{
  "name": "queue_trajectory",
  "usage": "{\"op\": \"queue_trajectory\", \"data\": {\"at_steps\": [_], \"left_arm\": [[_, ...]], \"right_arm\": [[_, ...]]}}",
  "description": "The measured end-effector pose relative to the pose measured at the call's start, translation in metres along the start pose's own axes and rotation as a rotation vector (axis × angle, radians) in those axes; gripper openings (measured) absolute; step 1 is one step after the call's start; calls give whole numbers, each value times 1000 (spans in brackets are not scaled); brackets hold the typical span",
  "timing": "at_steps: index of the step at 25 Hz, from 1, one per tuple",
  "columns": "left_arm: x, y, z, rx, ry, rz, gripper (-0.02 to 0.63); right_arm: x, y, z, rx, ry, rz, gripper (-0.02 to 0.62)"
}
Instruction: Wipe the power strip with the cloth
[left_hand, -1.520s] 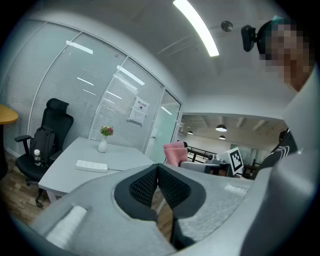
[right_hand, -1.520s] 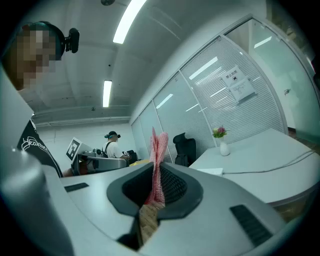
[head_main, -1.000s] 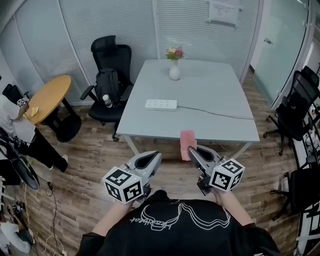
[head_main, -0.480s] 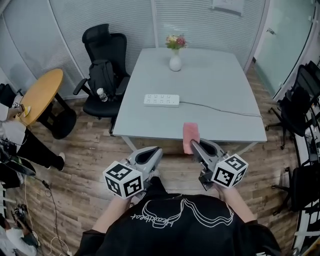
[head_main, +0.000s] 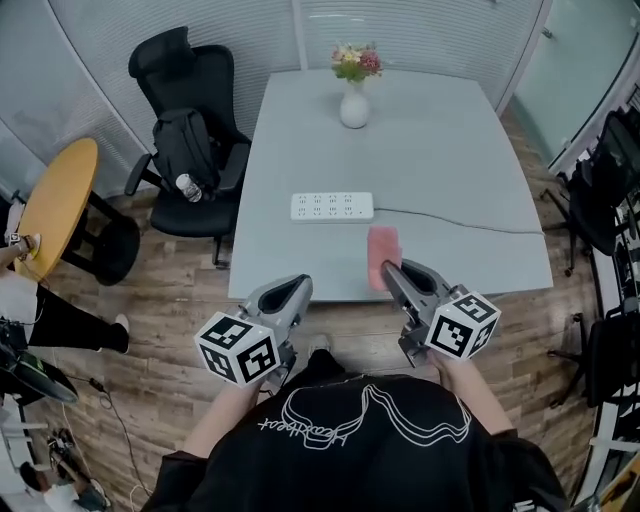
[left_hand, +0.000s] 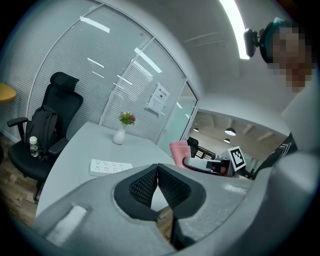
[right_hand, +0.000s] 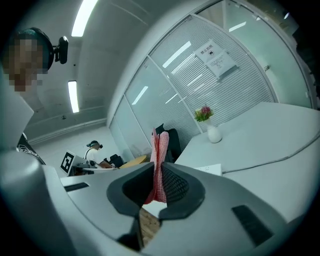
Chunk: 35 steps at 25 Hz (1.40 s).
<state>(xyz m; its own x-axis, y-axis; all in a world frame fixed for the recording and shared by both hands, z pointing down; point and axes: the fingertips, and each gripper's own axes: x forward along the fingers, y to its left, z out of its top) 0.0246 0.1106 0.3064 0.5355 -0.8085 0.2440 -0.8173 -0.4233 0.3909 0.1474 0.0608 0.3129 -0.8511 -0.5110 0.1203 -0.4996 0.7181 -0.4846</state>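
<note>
The right tongs (head_main: 393, 271) sit at the lower centre-right of the head view, closed on a pink cloth (head_main: 382, 252). The cloth stands up out of them over the near edge of the grey counter (head_main: 440, 140). In the right gripper view the cloth (right_hand: 159, 160) is pinched between the two dark pads, its folded edge rising above them.

The left tongs (head_main: 291, 289) are at the lower centre-left, over the wood floor just short of the counter's near edge. In their own view the pads meet in a closed line with nothing between them (only counter and floor show beyond).

The white power strip (head_main: 332, 206) lies flat in the middle of the frame, on the counter's left half, its long side running left to right. It is up-frame of both tongs and apart from the cloth. A thin cable (head_main: 450, 222) runs from its right end toward the counter's right edge.

A white vase (head_main: 354, 108) of flowers stands near the far edge, at top centre. At upper left a black office chair (head_main: 165, 70) carries a backpack (head_main: 183, 150), and a round wooden table (head_main: 55, 205) sits at the left edge.
</note>
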Motion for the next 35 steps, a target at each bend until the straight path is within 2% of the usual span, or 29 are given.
{"op": "queue_trajectory", "data": {"at_steps": [5,11,15,21,26,35], "left_arm": [[23,58,19,2,64,21,12],[43,120,44,-61,73,14,12],[53,142,37,-68,116,-20,12],[70,179,30,-92,160,-31,12],[85,217,26,-109,192,-24,12],[93,254,12,-157,219,11,12]], "right_arm": [[64,-17,16,24,3,-46,34],[135,-32,23,46,24,-80,34],[157,-46,19,30,30,-138,34],[198,-62,9,53,79,-168,34],[241,-81,-3,70,129,-178,34],[283,-93,-30,120,202,-173,34]]}}
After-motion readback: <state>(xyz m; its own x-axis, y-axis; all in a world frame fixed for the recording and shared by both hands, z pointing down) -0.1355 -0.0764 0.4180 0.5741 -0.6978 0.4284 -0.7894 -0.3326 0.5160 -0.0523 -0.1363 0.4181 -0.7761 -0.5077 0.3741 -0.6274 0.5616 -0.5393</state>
